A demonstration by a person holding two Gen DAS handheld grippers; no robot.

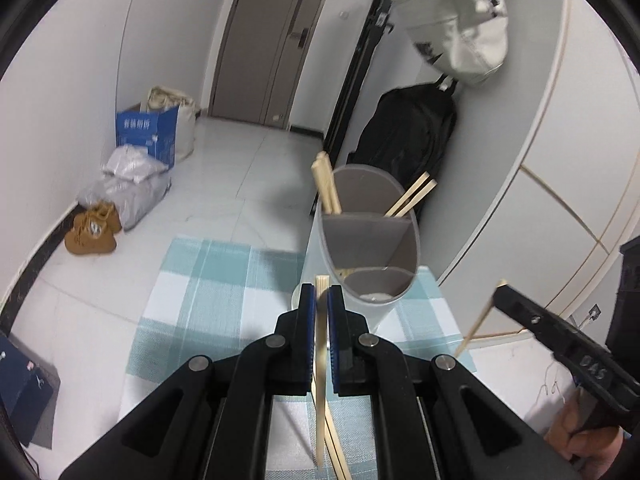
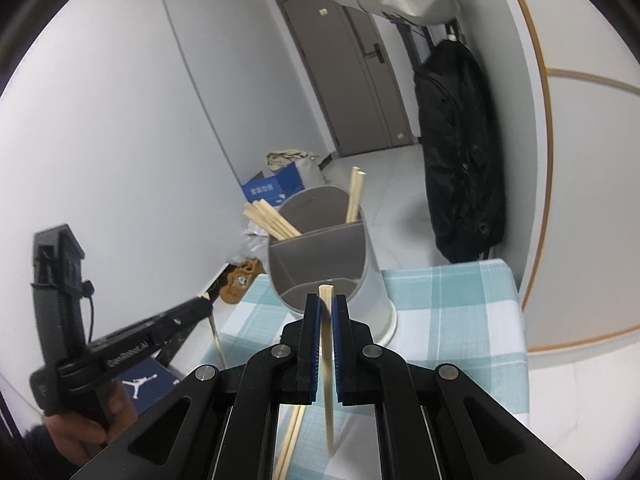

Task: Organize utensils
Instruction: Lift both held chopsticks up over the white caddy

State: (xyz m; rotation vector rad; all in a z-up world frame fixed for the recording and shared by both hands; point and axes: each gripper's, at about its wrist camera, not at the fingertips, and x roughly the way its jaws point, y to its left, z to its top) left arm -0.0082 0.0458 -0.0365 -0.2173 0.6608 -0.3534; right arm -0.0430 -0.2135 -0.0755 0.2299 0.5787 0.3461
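Note:
My left gripper is shut on a wooden chopstick that stands nearly upright between its blue pads. Just beyond it stands a white utensil holder with grey dividers; several chopsticks lean in its far compartment. In the right wrist view my right gripper is shut on another chopstick, close in front of the same holder. Each gripper shows in the other's view: the right gripper with its chopstick, the left gripper with its stick. Loose chopsticks lie on the cloth below.
A teal and white checked cloth covers the small table; the holder stands near its far right edge by a white wall. A black bag and a white bag hang behind. Shoes, bags and a blue box lie on the floor.

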